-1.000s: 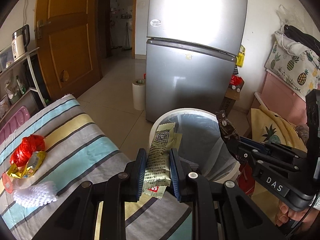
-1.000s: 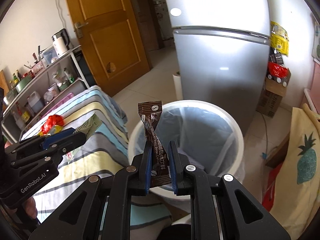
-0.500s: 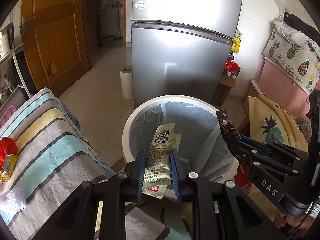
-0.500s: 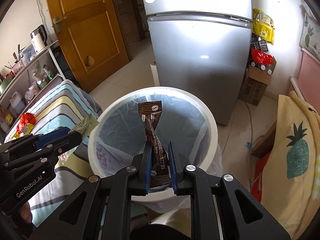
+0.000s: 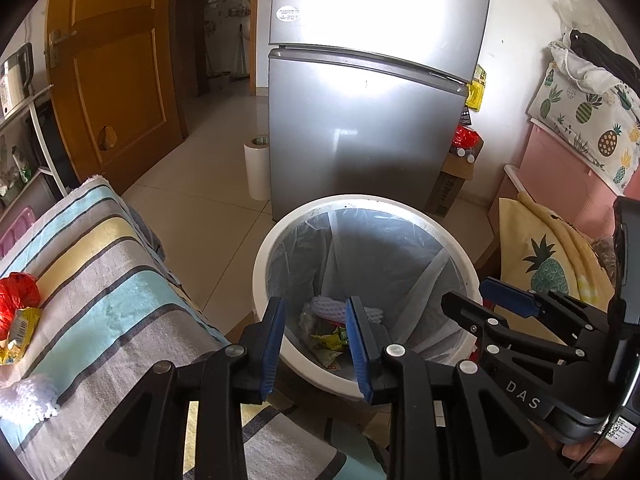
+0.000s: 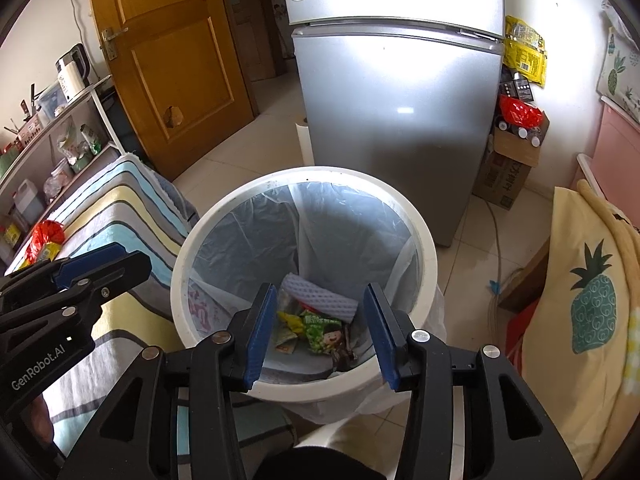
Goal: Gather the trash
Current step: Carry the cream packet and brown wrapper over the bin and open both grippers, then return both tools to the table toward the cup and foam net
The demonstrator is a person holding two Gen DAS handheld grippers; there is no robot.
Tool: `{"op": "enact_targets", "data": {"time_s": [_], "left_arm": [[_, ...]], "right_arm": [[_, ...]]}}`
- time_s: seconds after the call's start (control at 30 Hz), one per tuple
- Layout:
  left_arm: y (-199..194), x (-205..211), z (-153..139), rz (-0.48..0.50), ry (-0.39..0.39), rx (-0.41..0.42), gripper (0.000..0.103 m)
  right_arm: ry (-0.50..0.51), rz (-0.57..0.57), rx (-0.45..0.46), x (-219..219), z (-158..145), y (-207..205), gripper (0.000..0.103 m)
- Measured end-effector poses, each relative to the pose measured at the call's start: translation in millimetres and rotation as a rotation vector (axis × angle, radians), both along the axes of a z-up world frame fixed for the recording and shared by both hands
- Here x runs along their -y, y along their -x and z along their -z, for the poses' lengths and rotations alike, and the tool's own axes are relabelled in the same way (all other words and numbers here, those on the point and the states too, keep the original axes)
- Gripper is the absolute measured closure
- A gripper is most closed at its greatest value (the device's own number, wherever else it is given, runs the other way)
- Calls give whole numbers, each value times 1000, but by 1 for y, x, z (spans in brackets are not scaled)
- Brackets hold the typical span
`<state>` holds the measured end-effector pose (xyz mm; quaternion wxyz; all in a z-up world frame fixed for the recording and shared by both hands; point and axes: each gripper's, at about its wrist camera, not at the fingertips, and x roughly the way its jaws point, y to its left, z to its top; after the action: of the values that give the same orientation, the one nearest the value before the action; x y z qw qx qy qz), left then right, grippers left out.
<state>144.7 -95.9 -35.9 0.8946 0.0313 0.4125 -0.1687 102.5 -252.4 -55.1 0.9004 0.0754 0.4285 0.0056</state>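
A silver fridge [image 6: 400,112] stands by the white wall, with a cardboard box [image 6: 506,168] just beside it. A wooden door [image 6: 168,60] is open. A pineapple-print cloth [image 6: 592,300] lies near.

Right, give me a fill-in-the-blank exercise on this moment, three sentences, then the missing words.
1. Both the left tool and the right tool are held over the white ____, and both are open.
2. The red bag lies on the ____ cloth.
3. Behind the bin stands a silver ____.

Missing words: bin; striped; fridge
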Motion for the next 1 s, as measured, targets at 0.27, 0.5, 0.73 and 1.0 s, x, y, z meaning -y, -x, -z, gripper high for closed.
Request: {"op": "enact_targets", "data": {"time_s": [0.27,0.5,0.73,1.0], "left_arm": [[10,-22,-11,-39,11,15,71],[22,-47,-23,-82,20,40,71],[35,-74,-34,-131,28,62,71],[51,-108,-38,-191,33,73,70]], "right_arm": [[-9,-12,31,-10,-11,6,57],[-10,-39,66,-27,-26,11,57],[-10,-79,99,-48,-38,17,57],[-12,-140,116,-76,-45,21,57]]}}
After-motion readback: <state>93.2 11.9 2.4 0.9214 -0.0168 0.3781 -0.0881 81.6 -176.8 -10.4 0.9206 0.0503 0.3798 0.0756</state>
